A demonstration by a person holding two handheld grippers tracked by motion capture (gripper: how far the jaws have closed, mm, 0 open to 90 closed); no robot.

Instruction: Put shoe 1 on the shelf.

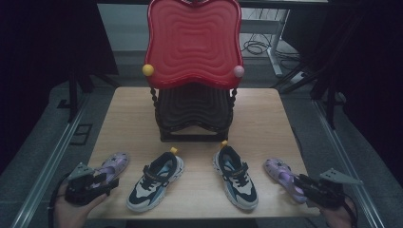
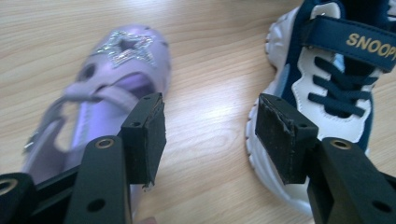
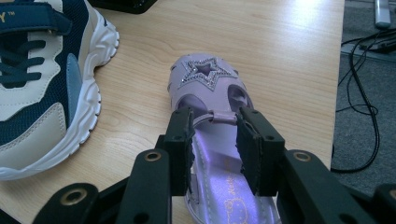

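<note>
- Lilac plastic, soft and light — that is how both sandals look, so expect them to flex under the pads rather than resist; the glossy upper may be slippery.
- Your left sandal [image 1: 110, 169] lies at the near-left of the table [image 1: 266, 123], just beside the left sneaker [image 1: 156, 181]. Your left tongs [image 2: 210, 133] stand wide with nothing between them but bare wood — the sandal sits off to one side of the gap, the sneaker to the other.
- Your right sandal [image 3: 219, 140] lies at the near-right edge, beside the right sneaker [image 3: 44, 88]. Your right tongs [image 3: 215, 149] straddle its cross strap, partly open; I judge the pads not yet pressing, though contact is hard to rule out.
- Take hold across the strap or the side walls at mid-foot; the star-trimmed toe is thin and could buckle.
- Heels of both sandals are cut off in the gripper views and covered by the tongs from above, so any buckle or heel strap is hard to make out.
- Lower tiers of the red rack [image 1: 194, 42] are dark; what room they offer is unclear.
</note>
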